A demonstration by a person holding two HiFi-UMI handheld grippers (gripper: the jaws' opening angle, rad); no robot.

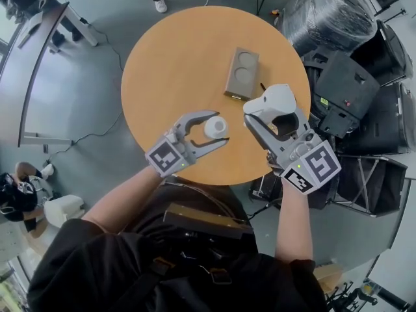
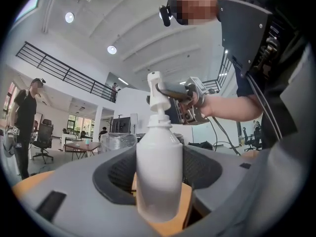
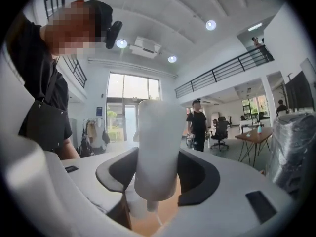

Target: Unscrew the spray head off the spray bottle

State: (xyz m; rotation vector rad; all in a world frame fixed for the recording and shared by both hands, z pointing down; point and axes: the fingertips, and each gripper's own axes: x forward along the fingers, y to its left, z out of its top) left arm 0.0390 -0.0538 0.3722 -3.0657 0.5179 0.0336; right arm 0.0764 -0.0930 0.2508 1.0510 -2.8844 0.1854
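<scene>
On the round wooden table (image 1: 169, 64) my left gripper (image 1: 220, 127) is shut on a white spray bottle (image 1: 215, 127), which stands upright between its jaws (image 2: 158, 167). The bottle's neck (image 2: 159, 120) is bare. To its right, apart from the bottle, my right gripper (image 1: 270, 110) is shut on the white spray head (image 1: 273, 99). In the right gripper view the spray head (image 3: 157, 147) fills the gap between the jaws, and a thin tube (image 3: 149, 207) hangs from its underside. From the left gripper view the spray head (image 2: 156, 90) shows above and behind the bottle.
A brown cardboard holder (image 1: 242, 73) with two round hollows lies on the table beyond the grippers. Black cases (image 1: 354, 77) stand close by the table's right edge. Desks and people (image 3: 199, 125) are farther off in the room.
</scene>
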